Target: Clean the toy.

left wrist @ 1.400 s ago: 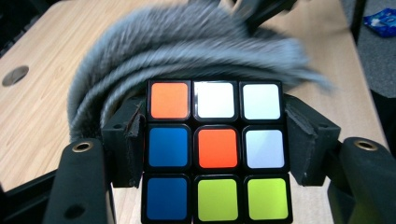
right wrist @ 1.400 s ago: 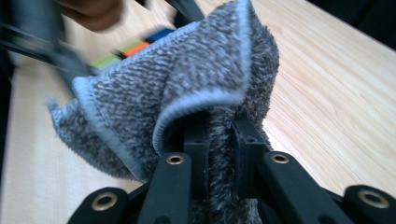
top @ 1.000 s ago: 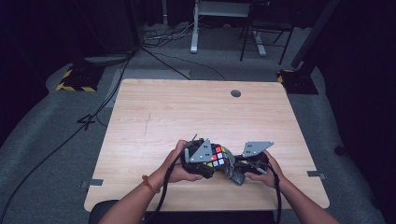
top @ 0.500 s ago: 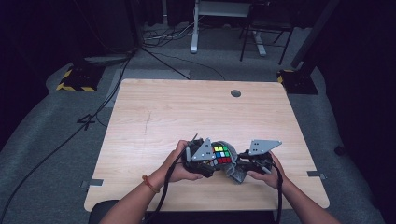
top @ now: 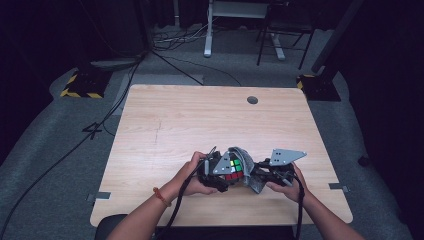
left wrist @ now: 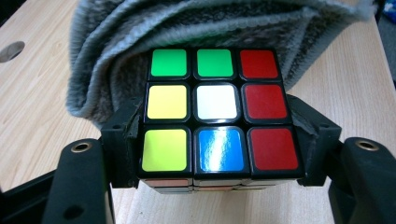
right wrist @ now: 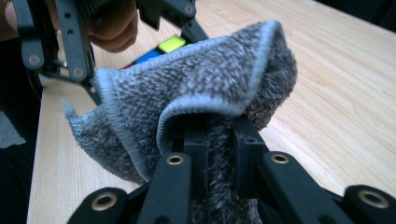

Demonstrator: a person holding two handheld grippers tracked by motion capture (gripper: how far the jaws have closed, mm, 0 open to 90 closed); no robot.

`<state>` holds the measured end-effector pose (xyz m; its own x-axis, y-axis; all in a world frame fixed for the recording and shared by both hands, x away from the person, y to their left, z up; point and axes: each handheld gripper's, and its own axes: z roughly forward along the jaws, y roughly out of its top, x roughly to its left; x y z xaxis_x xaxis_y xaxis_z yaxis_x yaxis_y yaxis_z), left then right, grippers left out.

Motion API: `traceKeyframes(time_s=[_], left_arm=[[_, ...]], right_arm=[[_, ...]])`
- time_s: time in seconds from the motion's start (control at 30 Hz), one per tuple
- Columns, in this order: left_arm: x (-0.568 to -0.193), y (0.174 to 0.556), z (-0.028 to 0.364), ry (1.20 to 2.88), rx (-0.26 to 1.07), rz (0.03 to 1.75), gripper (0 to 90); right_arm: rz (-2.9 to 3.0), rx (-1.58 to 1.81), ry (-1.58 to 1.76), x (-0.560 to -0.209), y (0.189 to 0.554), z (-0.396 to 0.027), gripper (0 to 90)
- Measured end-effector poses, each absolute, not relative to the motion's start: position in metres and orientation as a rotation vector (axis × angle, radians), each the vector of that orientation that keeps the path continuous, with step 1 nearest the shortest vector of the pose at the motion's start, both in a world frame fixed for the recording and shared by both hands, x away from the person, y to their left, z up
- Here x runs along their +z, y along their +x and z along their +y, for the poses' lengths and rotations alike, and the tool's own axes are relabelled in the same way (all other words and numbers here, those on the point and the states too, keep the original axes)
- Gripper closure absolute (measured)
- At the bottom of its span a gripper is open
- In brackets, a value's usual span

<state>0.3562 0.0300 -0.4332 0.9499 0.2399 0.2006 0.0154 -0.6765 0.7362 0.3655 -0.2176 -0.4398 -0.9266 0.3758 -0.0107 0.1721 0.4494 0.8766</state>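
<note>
The cube (left wrist: pixel 217 114) sits near the desk's (top: pixel 200 120) front edge, clamped by its sides in the left gripper's (left wrist: pixel 217 154) fingers (white centre facing that gripper's camera). A grey cloth (right wrist: pixel 196 93) drapes against its far side, pinched tight between the right gripper's (right wrist: pixel 219 140) fingers.

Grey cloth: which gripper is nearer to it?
Right. The right gripper is shut on the grey cloth, pinching a fold. The left gripper clamps the puzzle cube, with the cloth draped over the cube's far side.
</note>
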Motion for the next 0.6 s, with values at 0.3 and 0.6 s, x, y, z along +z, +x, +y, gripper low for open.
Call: traceKeyframes(time_s=[0.3,0.6], left_arm=[[-0.426,0.352,0.031,2.247,0.346,0.129,33.4],[-0.421,0.362,0.046,2.205,0.367,0.203,33.4]], right_arm=[[2.534,1.303,0.508,-0.451,0.369,-0.209,79.0],[2.628,1.279,0.458,-0.457,0.366,-0.203,79.0]])
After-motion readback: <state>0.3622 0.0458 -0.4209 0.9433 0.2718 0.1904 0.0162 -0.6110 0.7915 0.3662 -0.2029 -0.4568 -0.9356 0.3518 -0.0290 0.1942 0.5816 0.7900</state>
